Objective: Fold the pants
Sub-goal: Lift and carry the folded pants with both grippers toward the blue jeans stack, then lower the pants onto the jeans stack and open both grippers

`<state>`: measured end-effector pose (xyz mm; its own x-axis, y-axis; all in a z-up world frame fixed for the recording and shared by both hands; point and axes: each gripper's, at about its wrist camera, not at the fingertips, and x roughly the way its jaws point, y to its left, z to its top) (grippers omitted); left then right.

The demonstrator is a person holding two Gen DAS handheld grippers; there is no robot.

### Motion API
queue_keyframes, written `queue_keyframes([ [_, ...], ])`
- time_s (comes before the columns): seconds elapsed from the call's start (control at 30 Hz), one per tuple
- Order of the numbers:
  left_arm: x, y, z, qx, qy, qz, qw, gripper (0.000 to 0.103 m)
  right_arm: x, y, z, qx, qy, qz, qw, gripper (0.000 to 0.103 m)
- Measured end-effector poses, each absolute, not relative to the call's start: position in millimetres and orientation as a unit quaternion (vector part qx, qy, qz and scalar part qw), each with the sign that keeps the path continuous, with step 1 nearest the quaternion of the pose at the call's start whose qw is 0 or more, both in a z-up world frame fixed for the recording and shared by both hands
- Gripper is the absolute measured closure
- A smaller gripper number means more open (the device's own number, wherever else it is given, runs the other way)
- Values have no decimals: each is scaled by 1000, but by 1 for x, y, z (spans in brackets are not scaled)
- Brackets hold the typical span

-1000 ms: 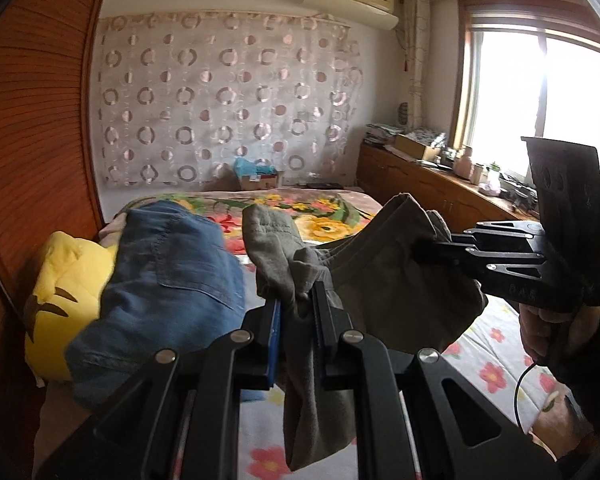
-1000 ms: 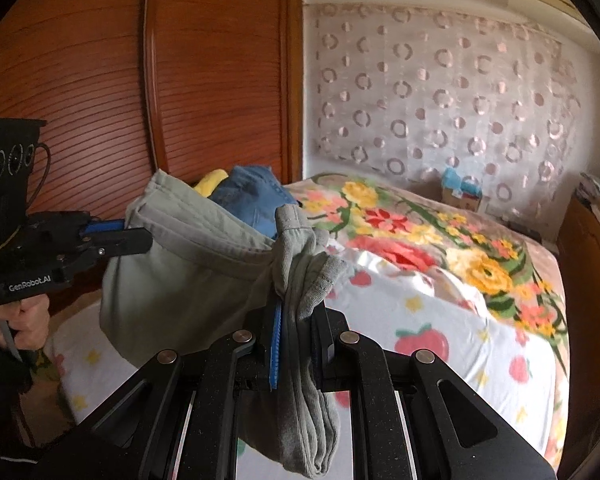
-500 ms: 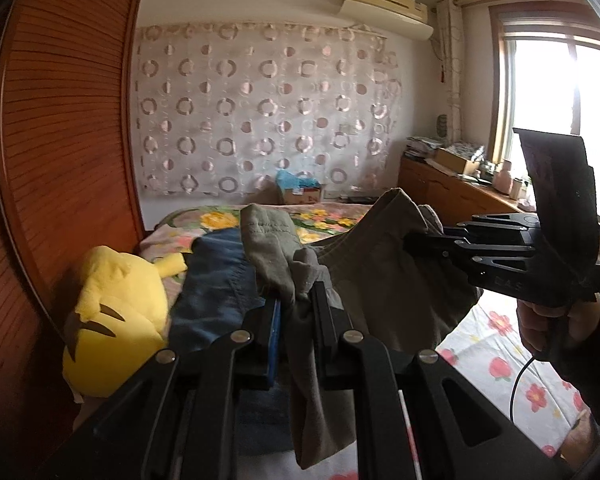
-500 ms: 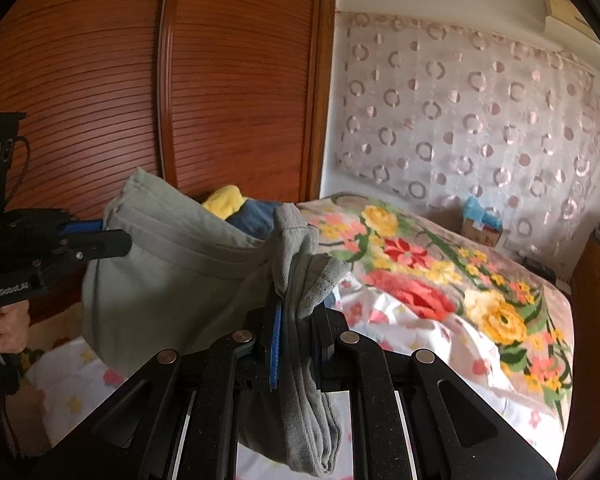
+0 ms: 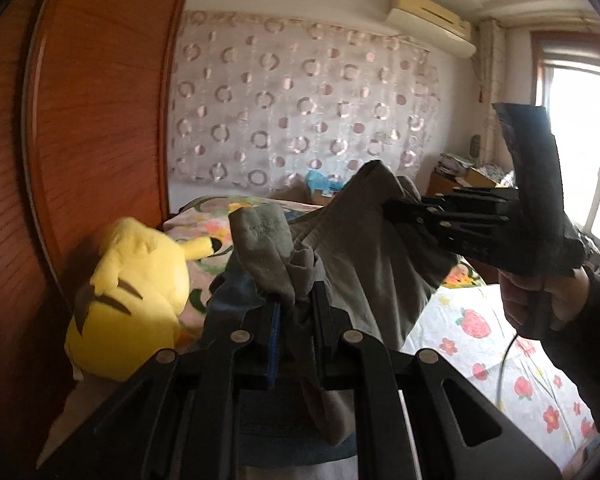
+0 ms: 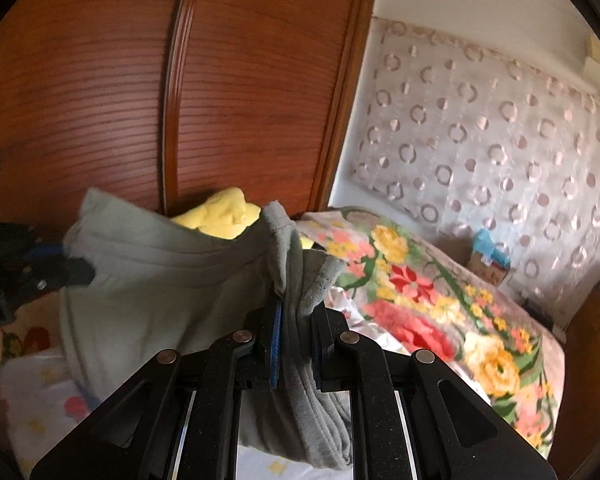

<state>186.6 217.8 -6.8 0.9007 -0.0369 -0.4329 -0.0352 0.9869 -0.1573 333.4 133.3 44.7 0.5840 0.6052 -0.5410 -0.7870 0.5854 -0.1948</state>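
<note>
The grey-green pants (image 5: 364, 264) hang in the air between my two grippers, above the bed. My left gripper (image 5: 296, 304) is shut on one bunched corner of the pants. My right gripper (image 6: 296, 312) is shut on the other bunched corner, and the cloth (image 6: 168, 276) sags between them. In the left wrist view the right gripper (image 5: 396, 206) shows at the right, its hand below it. In the right wrist view the left gripper (image 6: 80, 272) shows at the left edge. The lower part of the pants is hidden behind the grippers.
A yellow plush toy (image 5: 132, 296) lies at the head of the bed by the wooden wardrobe (image 6: 180, 92). Blue jeans (image 5: 236, 296) lie beside it. A floral blanket (image 6: 432, 300) and a strawberry-print sheet (image 5: 500, 356) cover the bed. A window (image 5: 580, 152) is at right.
Both grippers have risen and tilted up with the pants held between them. The views swung toward the wardrobe; the bed and jeans dropped lower in frame.
</note>
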Motion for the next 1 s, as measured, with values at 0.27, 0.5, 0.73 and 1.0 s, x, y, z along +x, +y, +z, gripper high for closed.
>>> queue_keyframes([
  [0.27, 172, 221, -19, -121, 207, 33, 970, 92, 349, 182, 35, -245, 208, 437, 840, 94],
  [0.5, 166, 221, -34, -142, 213, 69, 964, 90, 352, 210, 28, -255, 215, 458, 824, 94],
  [0.73, 162, 225, -37, -152, 218, 78, 961, 80, 353, 211, 24, -241, 232, 456, 825, 80],
  [1.0, 154, 220, -19, -118, 206, 67, 969, 67, 351, 177, 33, -186, 237, 464, 833, 58],
])
